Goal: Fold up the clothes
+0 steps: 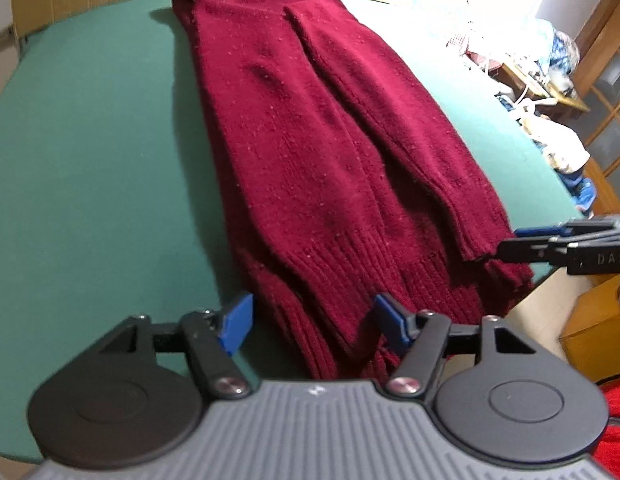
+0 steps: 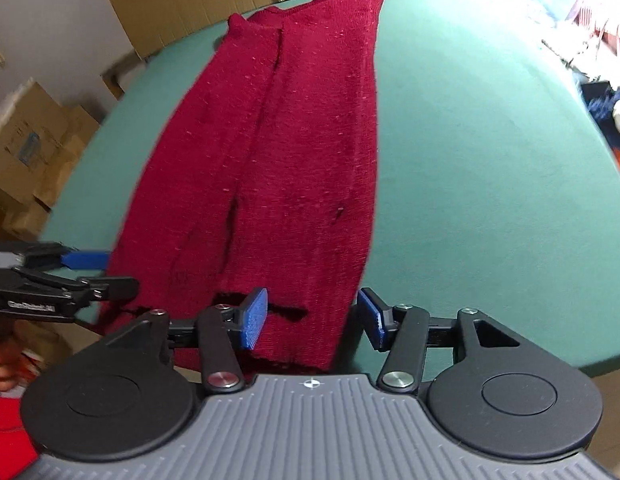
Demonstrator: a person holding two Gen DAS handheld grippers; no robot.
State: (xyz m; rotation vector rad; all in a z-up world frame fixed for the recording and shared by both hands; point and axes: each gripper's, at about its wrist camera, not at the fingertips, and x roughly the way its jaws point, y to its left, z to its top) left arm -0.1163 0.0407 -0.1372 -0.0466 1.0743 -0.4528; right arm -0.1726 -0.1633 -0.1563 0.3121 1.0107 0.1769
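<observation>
Sweater (image 1: 329, 140) hem seemingly hidden behind left gripper (image 1: 311, 324).

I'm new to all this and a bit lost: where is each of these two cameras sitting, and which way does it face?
Left wrist: sits on the left gripper, facing along its open fingers up the dark red sweater on the green table; the right gripper enters from the right.
Right wrist: sits on the right gripper, facing up the same sweater; the left gripper enters from the left.
Shared: sweater, table, both grippers at the near hem.

Knitted wool sweater (image 1: 329, 140), matt felt table (image 1: 90, 140)
</observation>
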